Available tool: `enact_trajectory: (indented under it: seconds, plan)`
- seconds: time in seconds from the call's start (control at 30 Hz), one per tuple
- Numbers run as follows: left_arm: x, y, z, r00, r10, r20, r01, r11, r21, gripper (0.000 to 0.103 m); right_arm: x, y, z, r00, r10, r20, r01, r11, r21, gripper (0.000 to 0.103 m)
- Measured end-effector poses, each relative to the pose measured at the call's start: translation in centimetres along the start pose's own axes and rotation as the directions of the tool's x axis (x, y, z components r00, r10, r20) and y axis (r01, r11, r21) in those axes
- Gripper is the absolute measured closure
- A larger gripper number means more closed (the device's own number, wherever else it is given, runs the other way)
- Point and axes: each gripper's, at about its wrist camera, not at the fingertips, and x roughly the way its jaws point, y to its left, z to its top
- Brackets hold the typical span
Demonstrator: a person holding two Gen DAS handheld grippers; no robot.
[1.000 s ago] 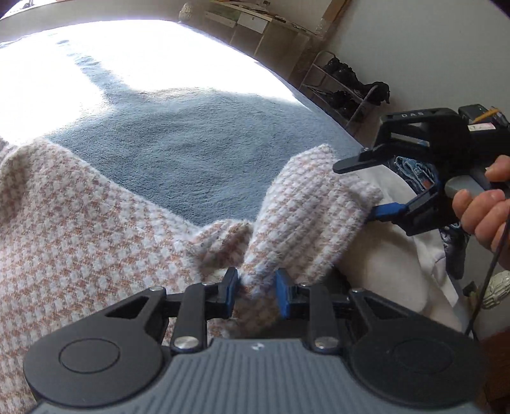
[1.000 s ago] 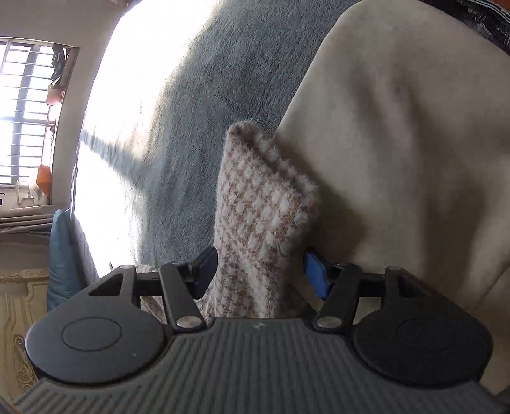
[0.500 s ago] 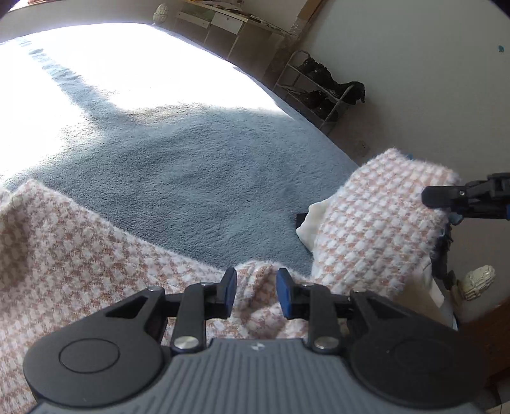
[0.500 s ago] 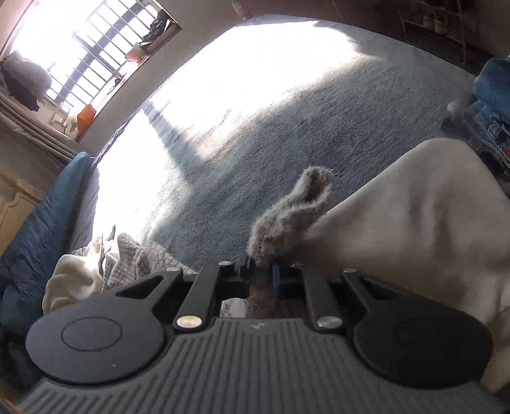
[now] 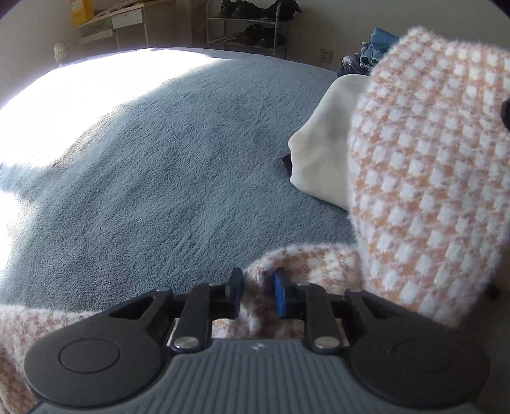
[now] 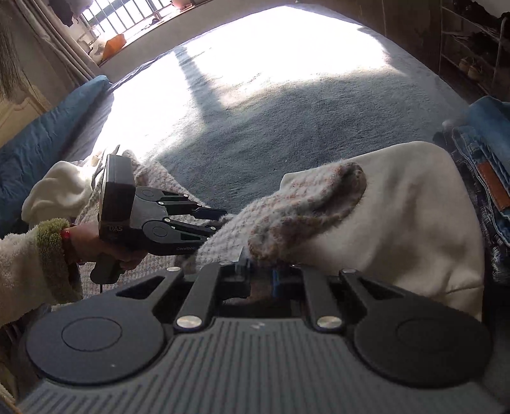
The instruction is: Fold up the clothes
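Note:
A fuzzy pink-and-white houndstooth garment is held up over the grey-blue bed cover. My left gripper is shut on a fold of its edge; from the right wrist view the left gripper pinches the cloth at the left. My right gripper is shut on the houndstooth garment, whose end curls up in front of it. The stretch between the two grips hangs raised at the right of the left wrist view.
A folded cream garment lies on the bed at the right, also in the right wrist view. Folded jeans sit beyond it. A blue pillow and more clothes lie at the left. A shoe rack stands by the wall.
Both grippers have lifted the houndstooth garment and swung round. The right gripper closed fully on the cloth about a second ago; the left gripper stayed shut on its fold.

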Motion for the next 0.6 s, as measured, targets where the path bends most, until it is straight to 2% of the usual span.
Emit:
enact_trajectory:
  seconds: [0.07, 0.1, 0.17, 0.27, 0.3, 0.37, 0.43, 0.53, 0.6]
  plan:
    - [-0.8, 0.8, 0.0, 0.999, 0.019, 0.030, -0.017, 0.998, -0.055, 0.091, 1.3, 0.6, 1.7, 1.000, -0.020, -0.001, 0.020, 0.994, -0.104, 0.094]
    - [-1.6, 1.6, -0.1, 0.998, 0.042, 0.053, -0.035, 0.993, -0.111, 0.091, 2.0, 0.9, 2.8, 0.999, -0.036, 0.001, 0.036, 0.986, -0.162, 0.094]
    - [-4.0, 3.7, -0.5, 0.989, 0.106, 0.107, -0.077, 0.966, -0.246, 0.092, 3.3, 1.7, 5.3, 0.998, -0.067, 0.022, 0.070, 0.957, -0.282, 0.094]
    - [-8.7, 5.9, -2.2, 0.961, 0.140, 0.237, -0.038, 0.921, -0.389, 0.092, 4.3, 3.5, 9.8, 0.985, -0.116, 0.126, 0.162, 0.873, -0.460, 0.095]
    - [-10.2, 6.1, -2.7, 0.948, 0.146, 0.282, -0.021, 0.915, -0.403, 0.092, 3.9, 4.1, 10.8, 0.971, -0.131, 0.200, 0.218, 0.830, -0.513, 0.095]
    - [-12.4, 5.2, -3.6, 0.923, 0.154, 0.353, -0.016, 0.931, -0.364, 0.092, 2.8, 5.3, 12.8, 0.925, -0.142, 0.351, 0.338, 0.729, -0.596, 0.095]
    - [-13.3, 3.7, -4.1, 0.913, 0.135, 0.384, -0.015, 0.954, -0.301, 0.092, 1.9, 5.5, 11.9, 0.862, -0.153, 0.482, 0.465, 0.616, -0.636, 0.095]
    - [-11.6, 0.6, -4.5, 0.937, 0.084, 0.340, -0.031, 0.987, -0.157, 0.091, 1.8, 4.0, 8.4, 0.745, -0.194, 0.638, 0.649, 0.433, -0.626, 0.093]
    - [-9.6, -0.9, -4.7, 0.957, 0.050, 0.285, -0.027, 0.996, -0.083, 0.090, 3.1, 1.4, 5.3, 0.706, -0.275, 0.653, 0.706, 0.350, -0.616, 0.088]
